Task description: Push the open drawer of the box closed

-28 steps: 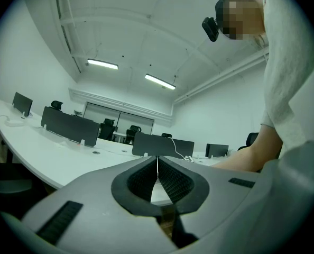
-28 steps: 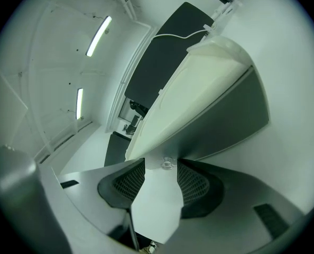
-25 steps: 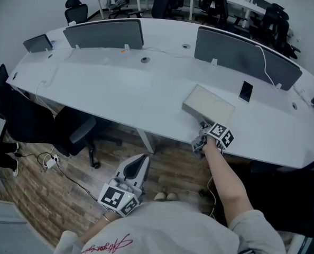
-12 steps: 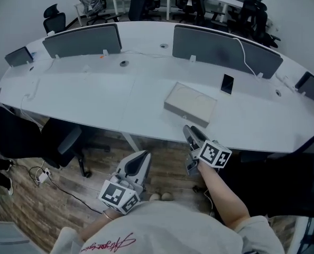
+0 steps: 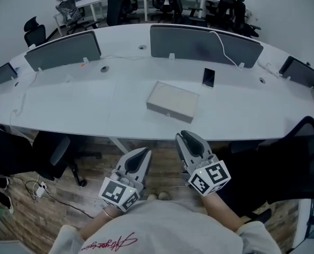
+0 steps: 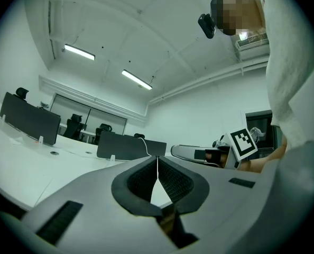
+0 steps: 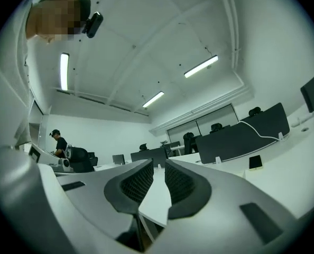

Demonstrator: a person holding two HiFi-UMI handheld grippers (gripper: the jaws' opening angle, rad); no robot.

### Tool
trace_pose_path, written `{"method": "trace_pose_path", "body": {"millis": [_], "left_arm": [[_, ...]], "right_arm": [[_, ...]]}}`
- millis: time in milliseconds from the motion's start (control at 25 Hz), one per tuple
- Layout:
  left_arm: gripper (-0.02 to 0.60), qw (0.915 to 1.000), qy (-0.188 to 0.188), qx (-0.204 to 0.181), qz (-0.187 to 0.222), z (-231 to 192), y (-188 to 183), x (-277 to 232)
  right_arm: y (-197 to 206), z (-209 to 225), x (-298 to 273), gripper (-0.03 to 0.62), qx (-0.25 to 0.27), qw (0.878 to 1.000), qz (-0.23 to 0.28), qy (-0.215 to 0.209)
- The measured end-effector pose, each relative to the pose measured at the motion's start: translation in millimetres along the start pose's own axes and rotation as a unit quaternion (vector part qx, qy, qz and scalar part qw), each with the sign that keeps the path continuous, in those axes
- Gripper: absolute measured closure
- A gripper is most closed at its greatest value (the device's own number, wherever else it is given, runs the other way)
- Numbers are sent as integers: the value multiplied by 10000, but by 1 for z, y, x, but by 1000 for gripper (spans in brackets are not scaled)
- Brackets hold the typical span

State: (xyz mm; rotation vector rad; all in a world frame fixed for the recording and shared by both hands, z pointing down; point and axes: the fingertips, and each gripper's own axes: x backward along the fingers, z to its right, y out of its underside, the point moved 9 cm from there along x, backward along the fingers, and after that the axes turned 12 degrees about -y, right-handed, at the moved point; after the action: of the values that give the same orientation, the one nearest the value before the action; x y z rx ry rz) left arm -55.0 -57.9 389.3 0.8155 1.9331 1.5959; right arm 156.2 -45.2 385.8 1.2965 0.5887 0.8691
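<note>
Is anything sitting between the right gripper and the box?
Nothing visible. Only bare table lies between the right gripper, whose empty jaws have just been closing, and the box. The phone lies beyond the box, out of the way.

An open-plan office: a long curved white desk [image 5: 93,105] with grey dividers [image 5: 62,51] and cable ports [image 5: 104,69], black swivel chairs [image 5: 34,35] around it, more desks [image 5: 91,1] behind, and strip lights [image 7: 201,66] on a white ceiling [image 7: 146,36].
</note>
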Motion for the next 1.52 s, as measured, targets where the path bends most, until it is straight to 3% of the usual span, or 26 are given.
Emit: {"method": "trace_pose_path", "body": {"millis": [240,600,1520], "left_arm": [[563,9998,159,-54,59,6,-3,-5],[563,9994,316,-105,126,14,-3,-5],[563,9990,456,17,-10,16,7,-3]], "right_arm": [[-1,-15,14,554,327,9994,74,-52],[6,-43,15,566,756,9963,-135,-378],[24,-52,16,566,722,9950,-608,-312]]}}
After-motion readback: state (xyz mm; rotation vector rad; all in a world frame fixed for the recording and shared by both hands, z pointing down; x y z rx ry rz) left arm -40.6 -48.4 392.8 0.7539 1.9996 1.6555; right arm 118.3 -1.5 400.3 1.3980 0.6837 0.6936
